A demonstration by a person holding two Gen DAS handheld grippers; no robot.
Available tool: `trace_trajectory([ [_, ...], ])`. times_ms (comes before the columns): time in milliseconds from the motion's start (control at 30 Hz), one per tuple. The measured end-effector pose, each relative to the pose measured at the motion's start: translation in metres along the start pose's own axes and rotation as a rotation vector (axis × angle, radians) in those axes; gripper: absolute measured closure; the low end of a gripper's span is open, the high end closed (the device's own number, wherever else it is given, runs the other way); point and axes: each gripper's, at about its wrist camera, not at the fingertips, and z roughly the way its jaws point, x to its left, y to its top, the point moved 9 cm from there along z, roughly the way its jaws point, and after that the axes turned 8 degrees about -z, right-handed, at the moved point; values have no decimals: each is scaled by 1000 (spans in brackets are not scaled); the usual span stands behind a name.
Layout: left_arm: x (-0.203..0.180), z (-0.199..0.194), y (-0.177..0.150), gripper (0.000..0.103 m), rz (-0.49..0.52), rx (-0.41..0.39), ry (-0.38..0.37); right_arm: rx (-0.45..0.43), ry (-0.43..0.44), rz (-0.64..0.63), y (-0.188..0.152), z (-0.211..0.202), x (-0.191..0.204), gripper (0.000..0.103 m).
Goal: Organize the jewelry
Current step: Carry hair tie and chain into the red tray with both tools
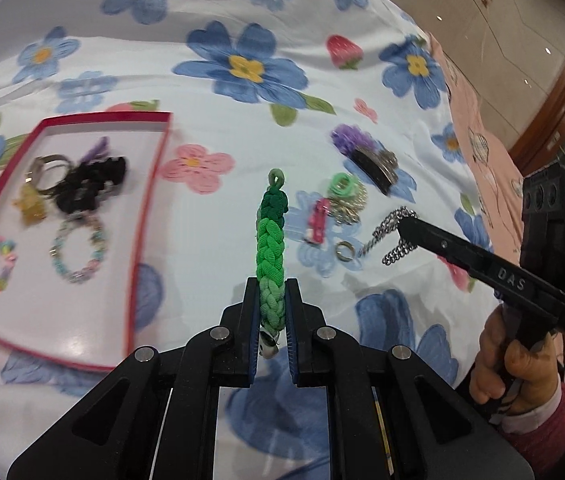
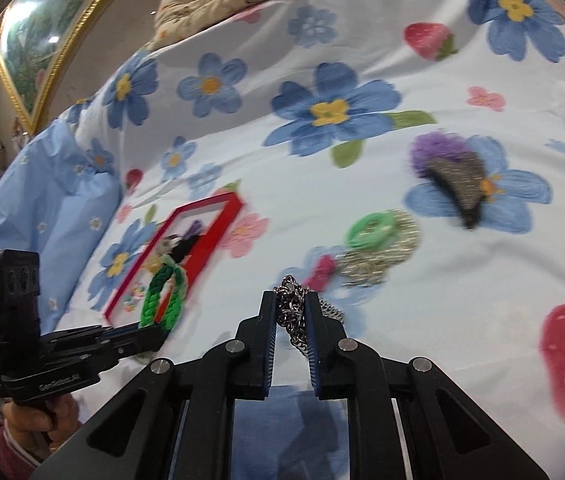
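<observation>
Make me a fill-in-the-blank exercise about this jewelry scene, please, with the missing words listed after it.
1. The left gripper is shut on a braided ____ bracelet.
2. The right gripper is shut on a silver ____.
3. The beaded bracelet lies inside the open box with the ____ rim.
4. The bedsheet is printed with blue flowers and red ____.

Missing words: green; chain; red; strawberries
</observation>
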Motion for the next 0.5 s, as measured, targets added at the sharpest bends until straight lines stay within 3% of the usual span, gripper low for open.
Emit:
trace_trajectory([
  [500, 88, -51, -2, 93, -133, -75, 79, 40, 145, -123, 7, 36, 99, 89],
])
